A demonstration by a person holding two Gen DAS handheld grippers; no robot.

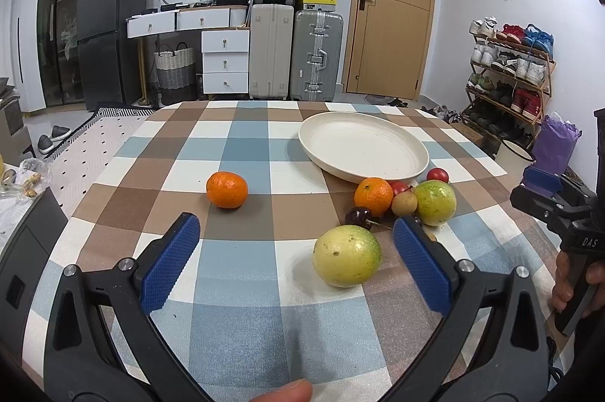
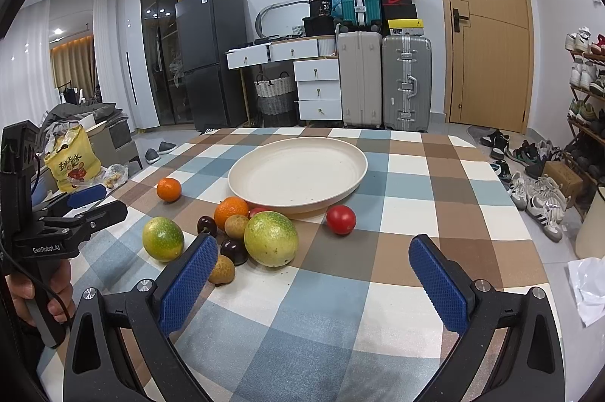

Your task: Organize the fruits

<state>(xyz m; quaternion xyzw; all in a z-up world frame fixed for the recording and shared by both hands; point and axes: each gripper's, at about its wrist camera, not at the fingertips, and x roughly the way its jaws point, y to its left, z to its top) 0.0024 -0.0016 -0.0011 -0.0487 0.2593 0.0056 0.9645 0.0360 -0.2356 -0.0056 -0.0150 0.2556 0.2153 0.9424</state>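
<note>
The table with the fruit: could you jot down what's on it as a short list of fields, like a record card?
surface: table with a checked cloth
plate: cream, nothing on it
fruit on the cloth: two oranges, two yellow-green fruits, red tomatoes, dark cherries, small brown fruits
lone orange: apart from the cluster
nearest to left gripper: yellow-green fruit, lying between its fingers, untouched
left gripper: open
right gripper: open, holding nothing
</note>
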